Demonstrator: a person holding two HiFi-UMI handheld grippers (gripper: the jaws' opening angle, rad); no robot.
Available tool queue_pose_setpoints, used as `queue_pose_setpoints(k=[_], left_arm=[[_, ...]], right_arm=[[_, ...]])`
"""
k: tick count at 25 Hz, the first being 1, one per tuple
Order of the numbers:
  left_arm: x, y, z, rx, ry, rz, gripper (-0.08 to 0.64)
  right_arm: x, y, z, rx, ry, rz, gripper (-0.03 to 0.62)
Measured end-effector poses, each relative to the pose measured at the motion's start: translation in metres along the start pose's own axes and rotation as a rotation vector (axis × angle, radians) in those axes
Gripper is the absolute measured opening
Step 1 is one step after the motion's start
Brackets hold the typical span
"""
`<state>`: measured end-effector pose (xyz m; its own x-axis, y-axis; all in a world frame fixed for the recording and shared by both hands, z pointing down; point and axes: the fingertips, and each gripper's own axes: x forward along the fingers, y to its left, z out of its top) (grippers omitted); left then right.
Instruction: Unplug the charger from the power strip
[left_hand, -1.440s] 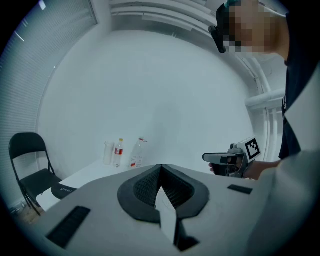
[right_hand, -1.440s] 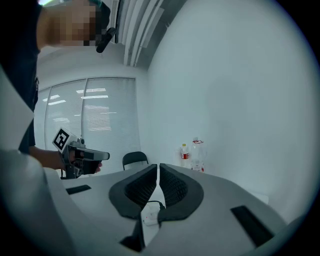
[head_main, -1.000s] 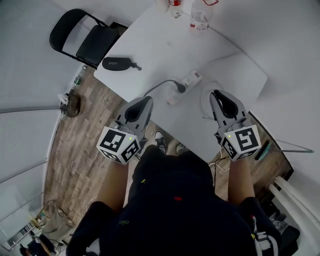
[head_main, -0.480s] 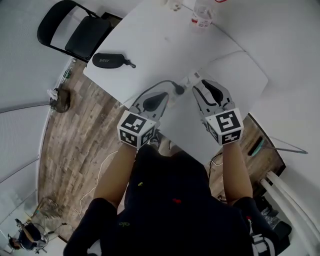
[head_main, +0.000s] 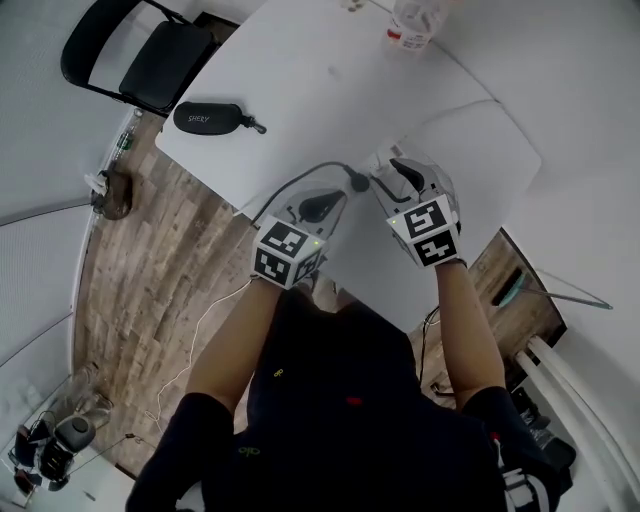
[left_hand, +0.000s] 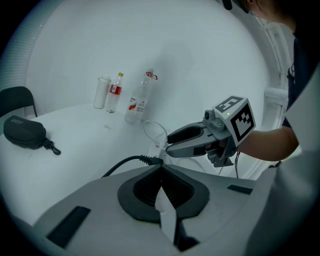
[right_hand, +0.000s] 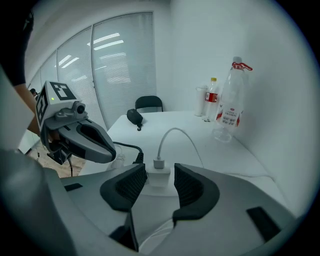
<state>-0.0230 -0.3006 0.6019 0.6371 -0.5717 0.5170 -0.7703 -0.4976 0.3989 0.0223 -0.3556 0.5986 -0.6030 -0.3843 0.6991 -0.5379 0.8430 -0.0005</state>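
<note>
Our right gripper (right_hand: 159, 168) has the white charger (right_hand: 158, 178) dead ahead, right between its opening jaws and not squeezed yet, plugged into the power strip (left_hand: 157, 148) on the tabletop (head_main: 300, 90). The left gripper (left_hand: 161, 171) sits closed and empty nearby.

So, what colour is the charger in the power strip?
The charger is white; right gripper view.

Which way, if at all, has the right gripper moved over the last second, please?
Yes, the right gripper has moved toward the power strip; its opening jaws now flank the white charger.
</note>
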Motion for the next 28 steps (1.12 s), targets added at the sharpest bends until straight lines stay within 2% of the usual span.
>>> queue_pose_setpoints(k=[10, 18, 24, 28], left_arm=[[0.008, 0.004, -0.006, -0.034, 0.029, 0.000, 0.020], [0.009, 0.006, -0.007, -0.051, 0.021, -0.011, 0.020], [0.010, 0.009, -0.008, -0.067, 0.026, -0.015, 0.020], [0.005, 0.008, -0.005, -0.023, 0.025, 0.008, 0.020]], right_arm=[[0.013, 0.000, -0.008, -0.012, 0.016, 0.029, 0.173], [0.014, -0.001, -0.010, 0.024, -0.013, 0.025, 0.164], [0.006, -0.007, 0.008, 0.054, -0.081, -0.009, 0.163], [-0.009, -0.007, 0.024, 0.086, -0.119, -0.022, 0.163]])
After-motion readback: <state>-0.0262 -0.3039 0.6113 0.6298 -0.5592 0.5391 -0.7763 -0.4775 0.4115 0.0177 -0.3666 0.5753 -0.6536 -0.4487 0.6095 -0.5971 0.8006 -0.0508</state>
